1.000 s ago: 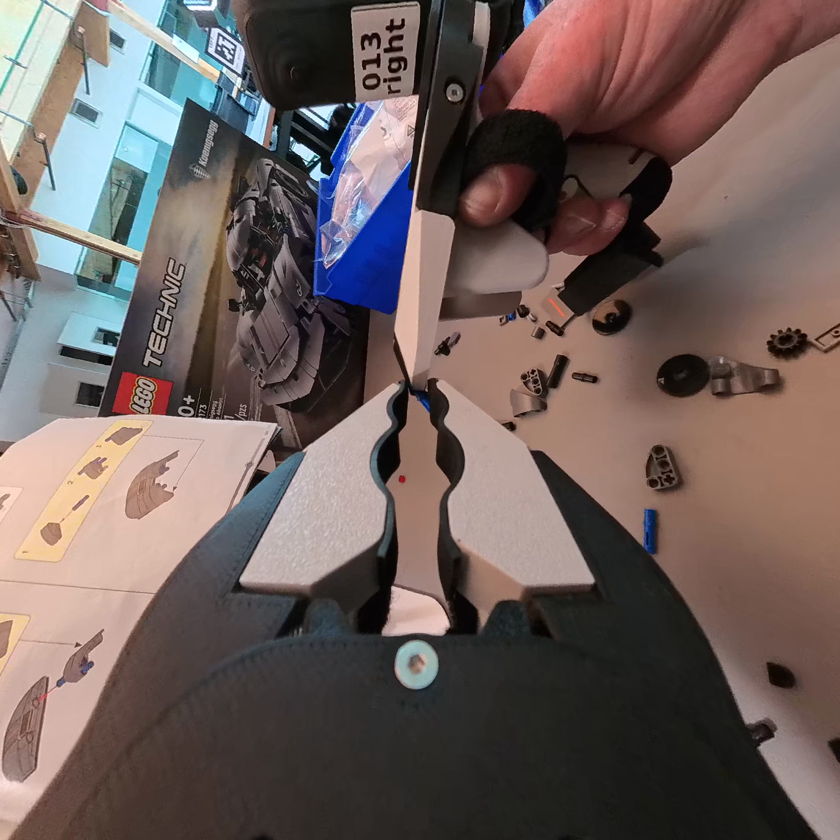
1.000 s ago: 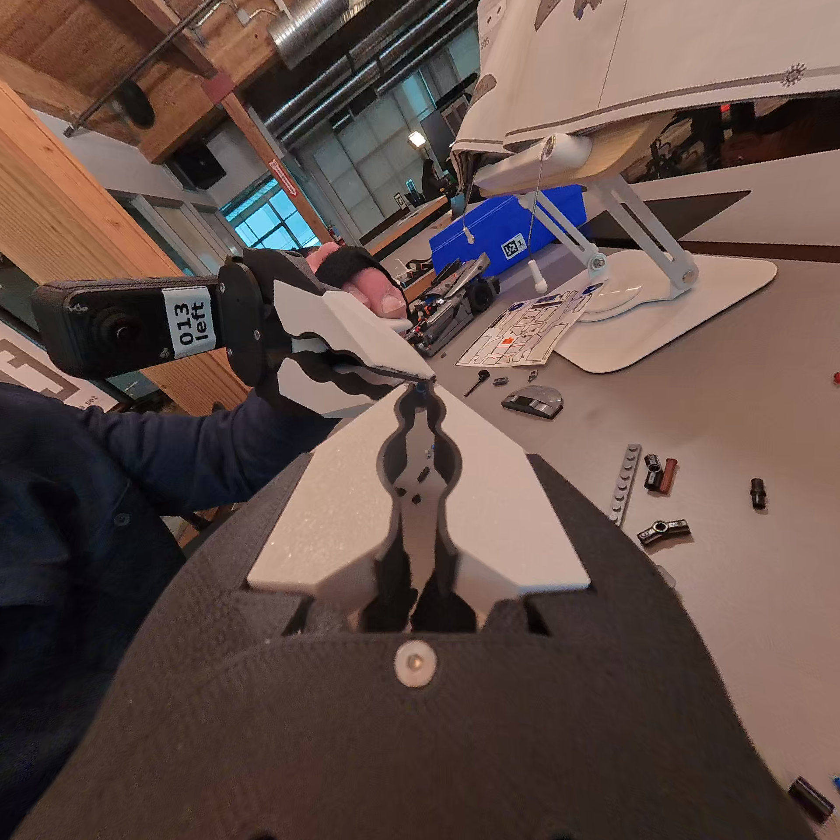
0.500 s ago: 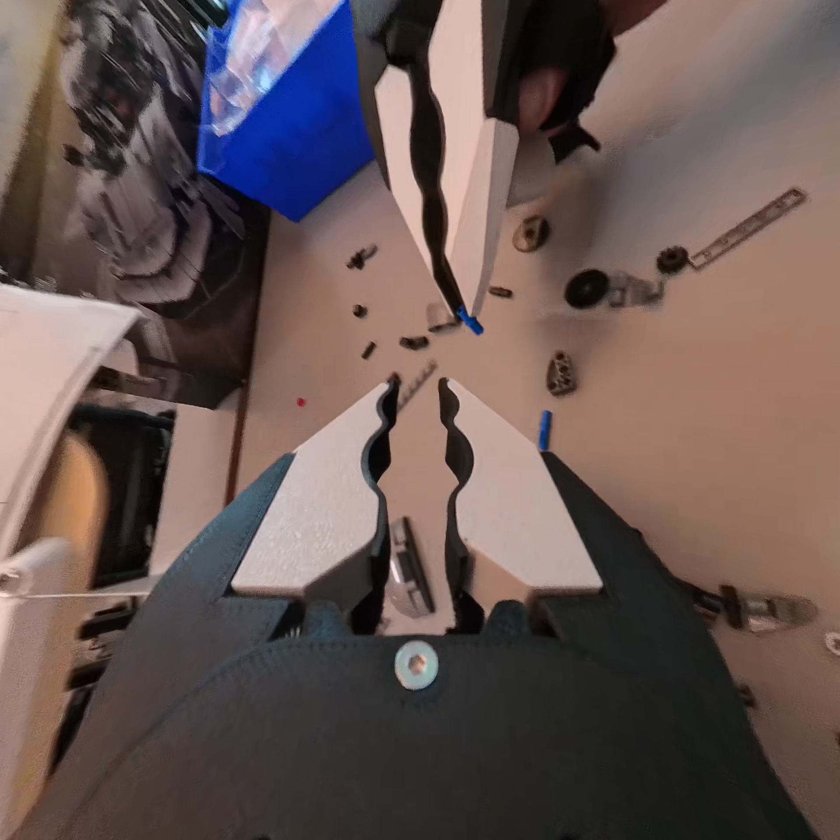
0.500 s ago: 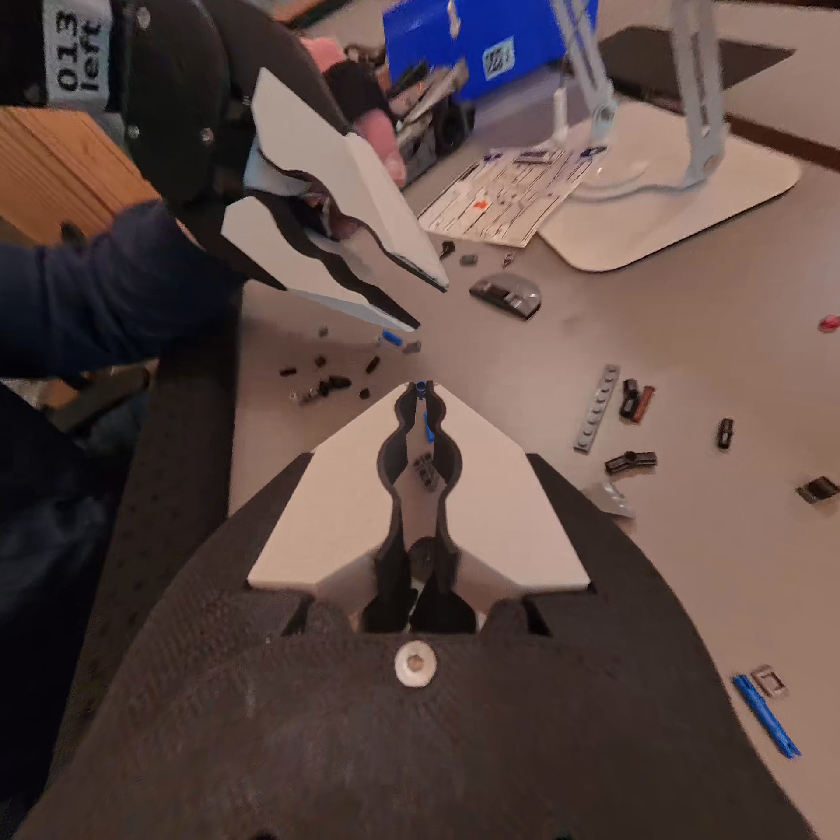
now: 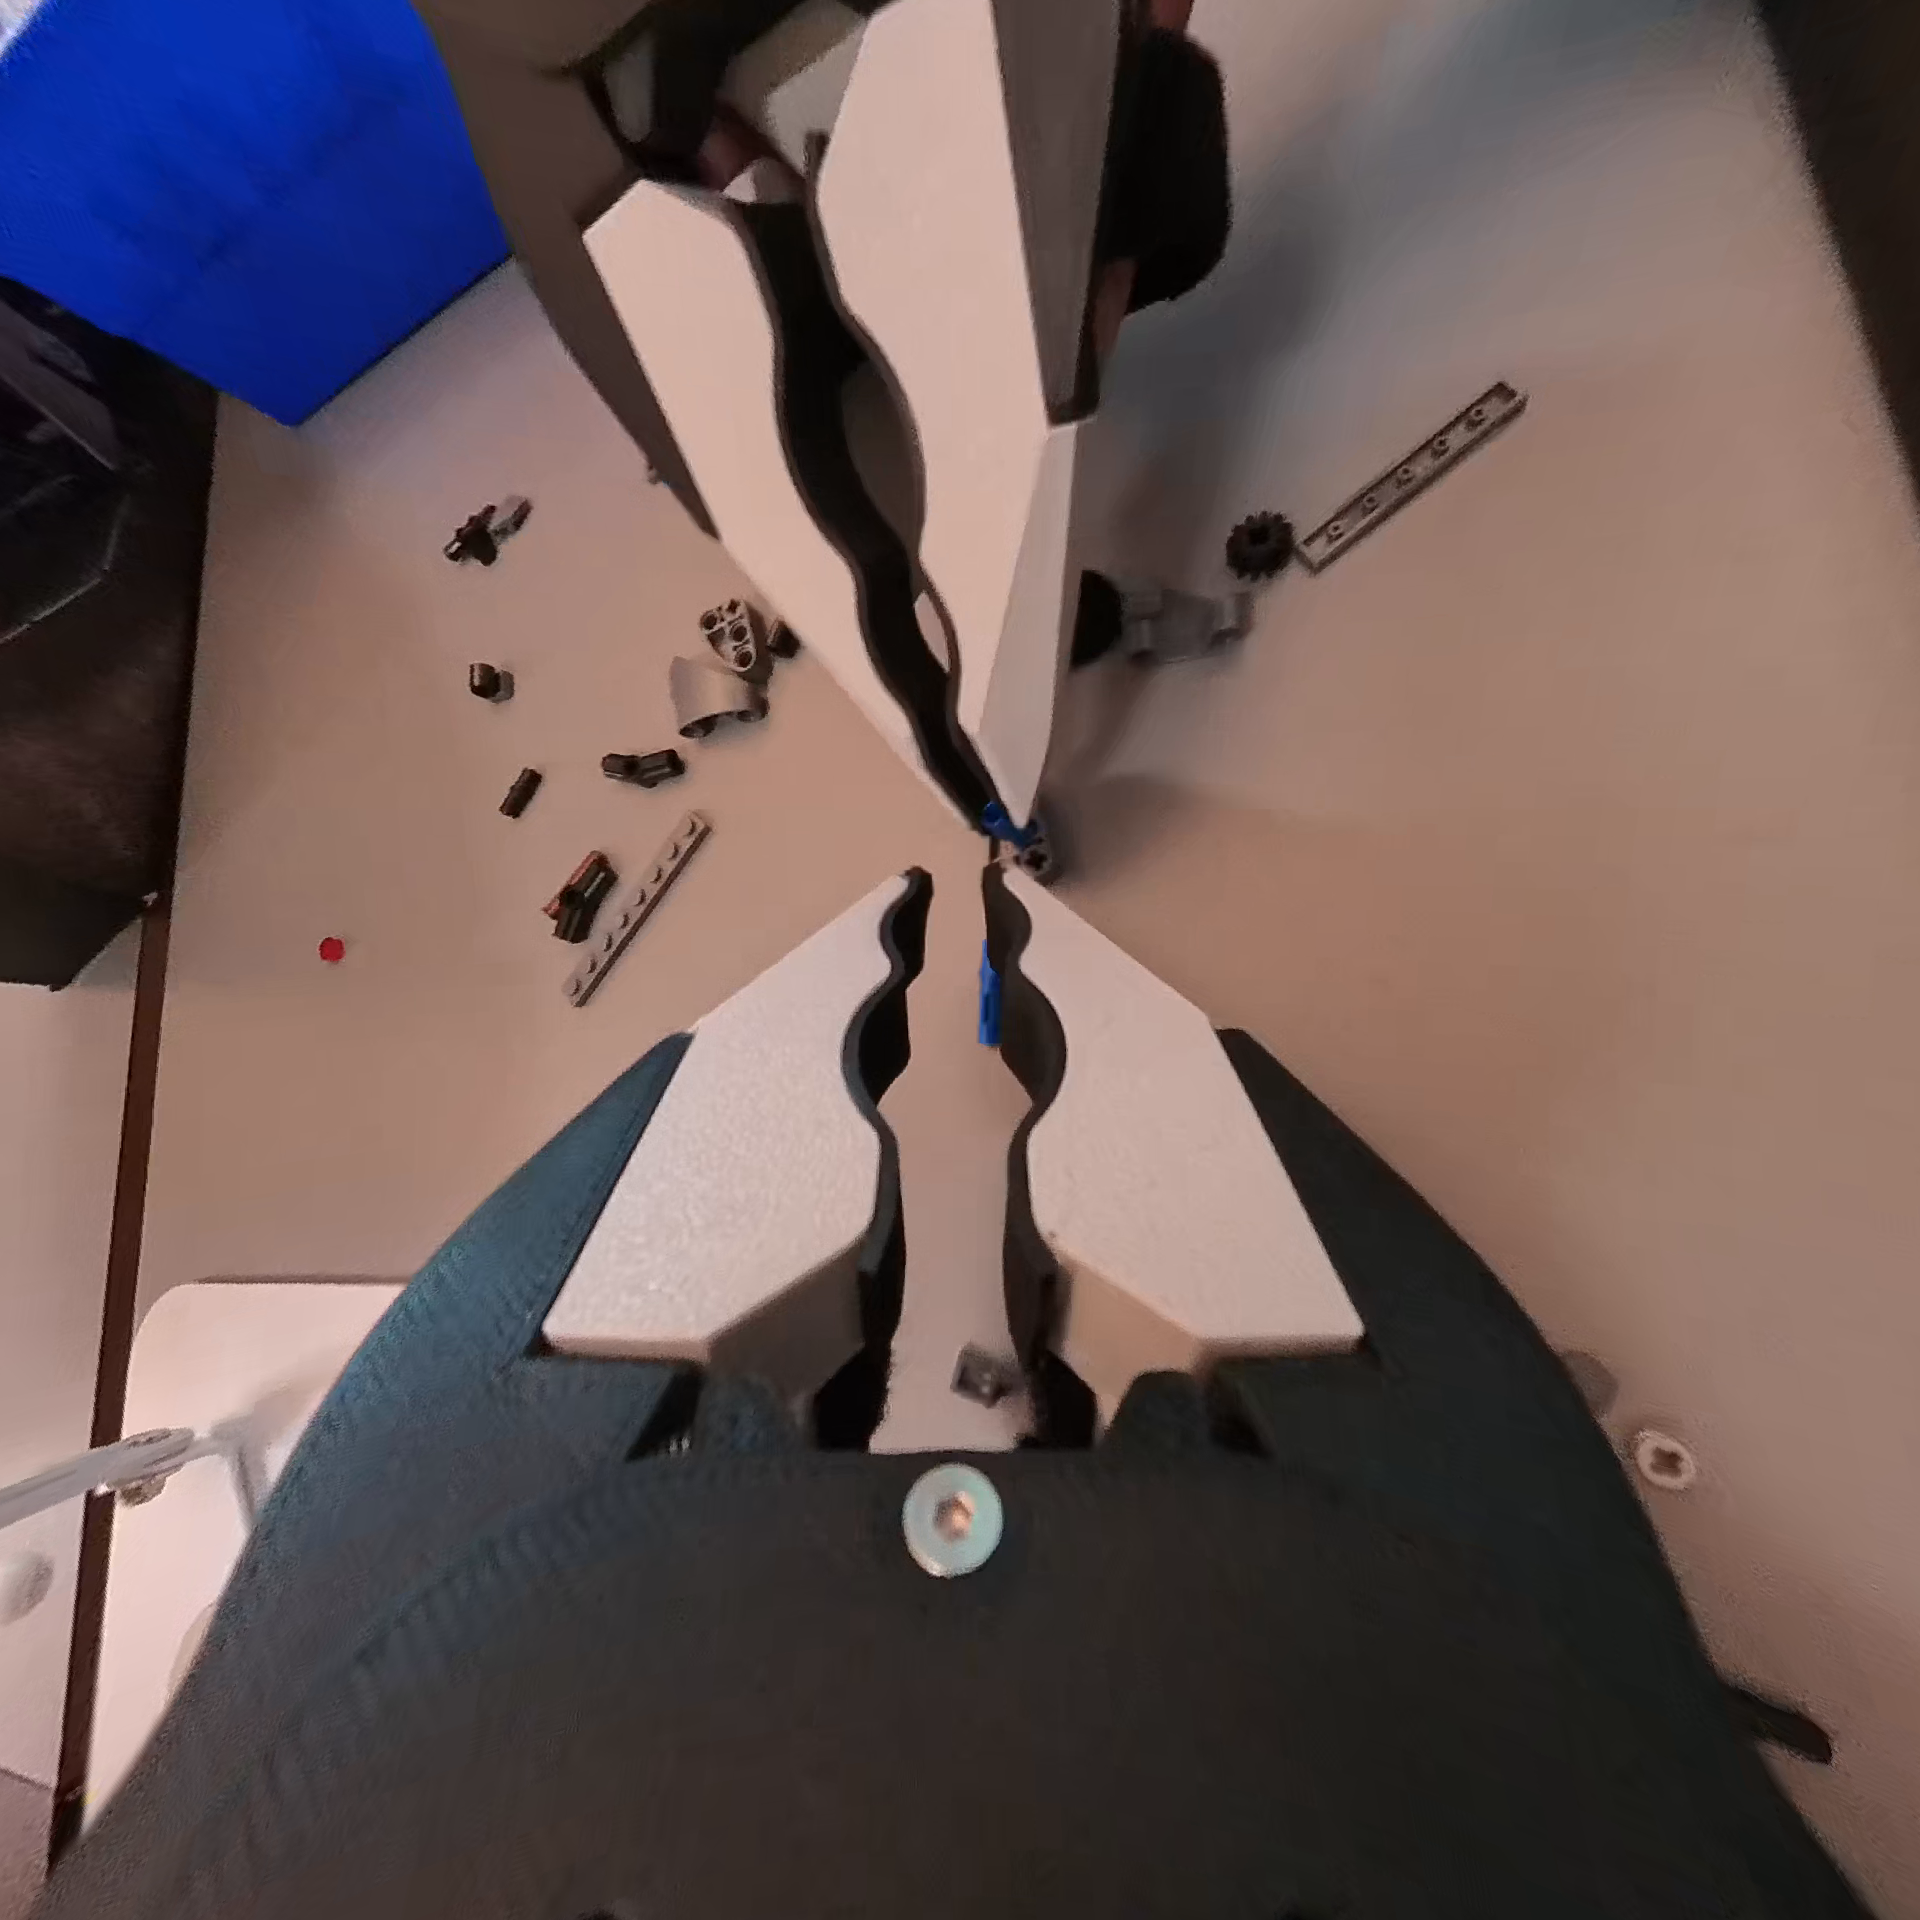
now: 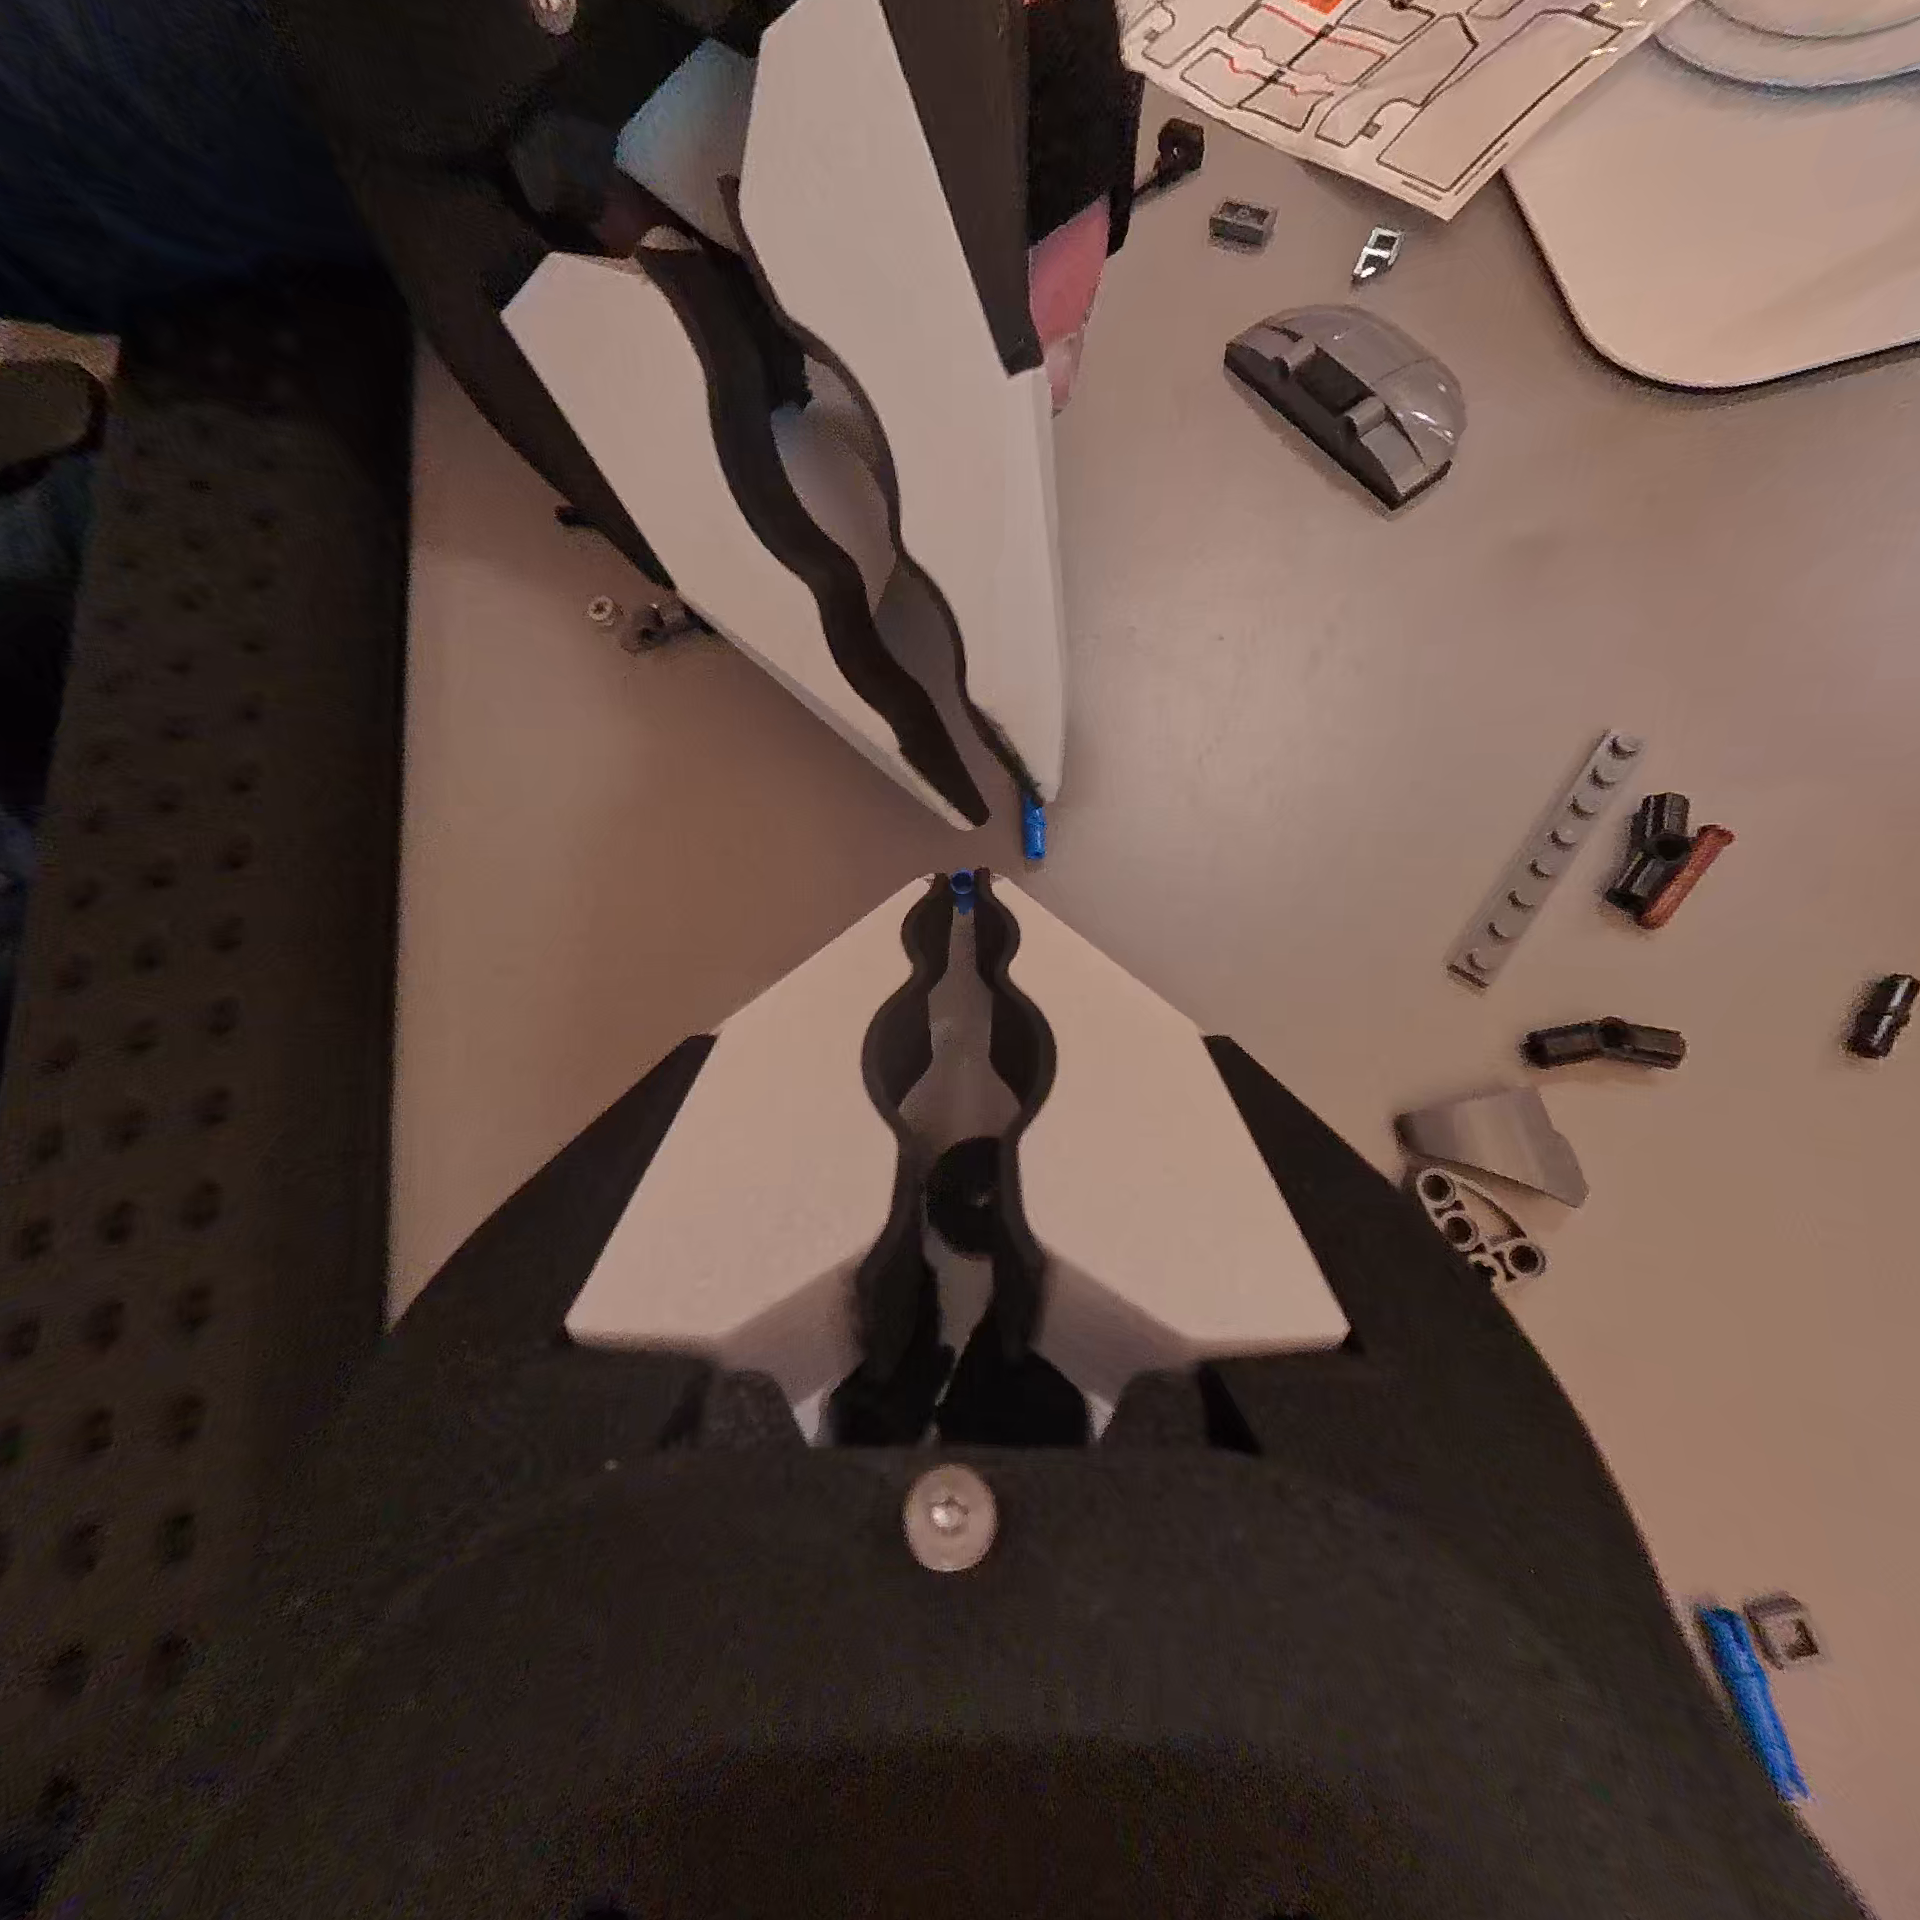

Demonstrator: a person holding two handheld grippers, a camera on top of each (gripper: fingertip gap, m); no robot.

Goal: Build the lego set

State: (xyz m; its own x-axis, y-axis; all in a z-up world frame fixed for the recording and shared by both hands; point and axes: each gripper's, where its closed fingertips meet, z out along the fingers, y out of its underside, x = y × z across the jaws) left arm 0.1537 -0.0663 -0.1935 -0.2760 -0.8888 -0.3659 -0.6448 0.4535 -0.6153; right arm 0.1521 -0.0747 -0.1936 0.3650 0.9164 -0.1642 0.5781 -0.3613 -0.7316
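My right gripper (image 6: pixel 964 883) is shut on a small blue pin (image 6: pixel 964 894) at its tips. In the left wrist view it (image 5: pixel 1000 816) comes down from above with the pin (image 5: pixel 1000 821) against a small grey piece (image 5: pixel 1039 854) on the table. My left gripper (image 5: pixel 958 881) is open by a narrow gap, tip to tip with the right one. A second blue pin (image 5: pixel 987 987) lies on the table between its fingers, close to the right finger. In the right wrist view this pin (image 6: pixel 1032 826) lies beside the left gripper's (image 6: pixel 1006 805) tip.
Loose parts lie around: a long grey plate (image 6: pixel 1548 857), a grey curved panel (image 6: pixel 1496 1143), black connectors (image 6: pixel 1605 1044), a grey-black curved assembly (image 6: pixel 1351 400), a black gear (image 5: pixel 1257 540). A blue bin (image 5: pixel 239 187), a sticker sheet (image 6: pixel 1382 73) and a white stand base (image 6: pixel 1745 239) sit farther off. Left and right tips are no more than a few centimetres apart. It is some 8 cm from my right tips to the black gear (image 5: pixel 1257 540).
Both grippers have tilted down to the table and their tips have closed in on each other. The left gripper now straddles the loose blue pin. The right still holds its pin.
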